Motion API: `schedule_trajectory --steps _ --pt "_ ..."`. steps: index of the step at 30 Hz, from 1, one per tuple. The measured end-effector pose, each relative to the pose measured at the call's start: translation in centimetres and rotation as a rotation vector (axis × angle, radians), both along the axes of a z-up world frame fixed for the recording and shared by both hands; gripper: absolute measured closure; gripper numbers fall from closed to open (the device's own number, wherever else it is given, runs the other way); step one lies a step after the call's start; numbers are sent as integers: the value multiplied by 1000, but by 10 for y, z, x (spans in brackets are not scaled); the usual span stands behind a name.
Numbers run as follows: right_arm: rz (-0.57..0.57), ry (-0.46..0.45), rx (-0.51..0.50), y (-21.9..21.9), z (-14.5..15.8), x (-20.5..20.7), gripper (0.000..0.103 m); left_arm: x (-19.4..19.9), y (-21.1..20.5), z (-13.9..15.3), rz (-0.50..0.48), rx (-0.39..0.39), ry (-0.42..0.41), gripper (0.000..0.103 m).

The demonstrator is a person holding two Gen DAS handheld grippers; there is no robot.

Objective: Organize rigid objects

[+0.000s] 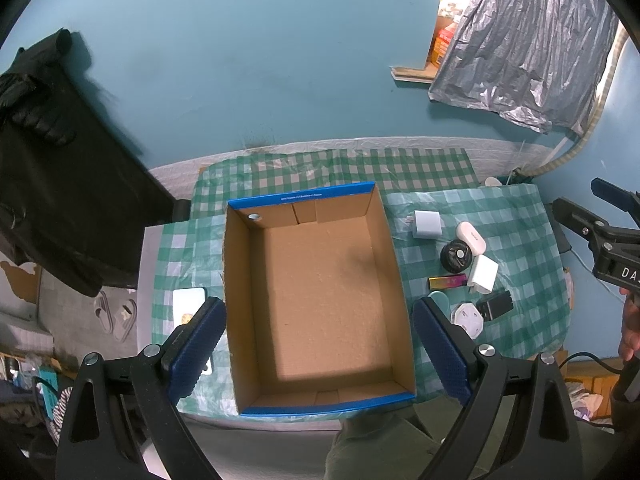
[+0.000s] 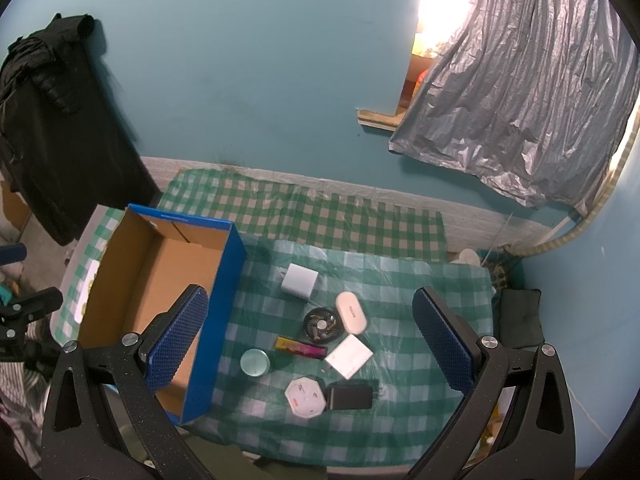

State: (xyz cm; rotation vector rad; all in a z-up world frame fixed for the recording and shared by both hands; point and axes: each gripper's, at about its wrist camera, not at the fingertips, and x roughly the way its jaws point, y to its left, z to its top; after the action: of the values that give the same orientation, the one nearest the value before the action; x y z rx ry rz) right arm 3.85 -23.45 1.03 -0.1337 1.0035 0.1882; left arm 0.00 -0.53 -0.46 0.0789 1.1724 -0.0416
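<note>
Blue-green walls stand behind a table (image 2: 400, 432) covered with a green and white checked cloth. A crinkly silver sheet (image 2: 520, 100) hangs on the far right, and dark clothes (image 2: 48, 120) hang on the far left.

On the left side of the table sits an open box (image 1: 240, 300). It is brown cardboard inside with blue on the outside and along the rim. Nothing is in it yet, so I think the sorting has not begun. All the small things are left to move.

Those things lie in a bunch on the cloth, just to the right of the box. A pale, blocky charger (image 2: 299, 281) with two prongs is farthest away. Near it are a smooth white oval case (image 2: 351, 313) and a round black fan (image 2: 322, 323) with a silver middle. Closer in lie a flat, shiny pink and yellow stick (image 2: 301, 347), a thin white square (image 2: 349, 356), and a round green tin (image 2: 255, 362). Nearest are a white eight-sided plug (image 2: 304, 396) and a black boxy charger (image 2: 350, 397), which touch. They all look hard and stiff, and most look smooth.

The left gripper (image 1: 318, 350) hangs over the box. Its two blue bumpy fingers (image 1: 196, 350) are spread wide and hold nothing. The right gripper (image 2: 310, 350) hangs over the small things. Its fingers (image 2: 442, 340) are spread wide too, and they hold nothing.
</note>
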Motion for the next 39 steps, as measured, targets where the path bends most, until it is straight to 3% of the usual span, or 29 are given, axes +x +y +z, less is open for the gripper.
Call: schedule_trajectory --steps 23,39 --pt "0 12 6 3 -10 -5 1 -6 5 -6 22 -12 11 8" --pt "-32 144 -1 -15 -47 5 1 5 77 -62 109 -11 166 8"
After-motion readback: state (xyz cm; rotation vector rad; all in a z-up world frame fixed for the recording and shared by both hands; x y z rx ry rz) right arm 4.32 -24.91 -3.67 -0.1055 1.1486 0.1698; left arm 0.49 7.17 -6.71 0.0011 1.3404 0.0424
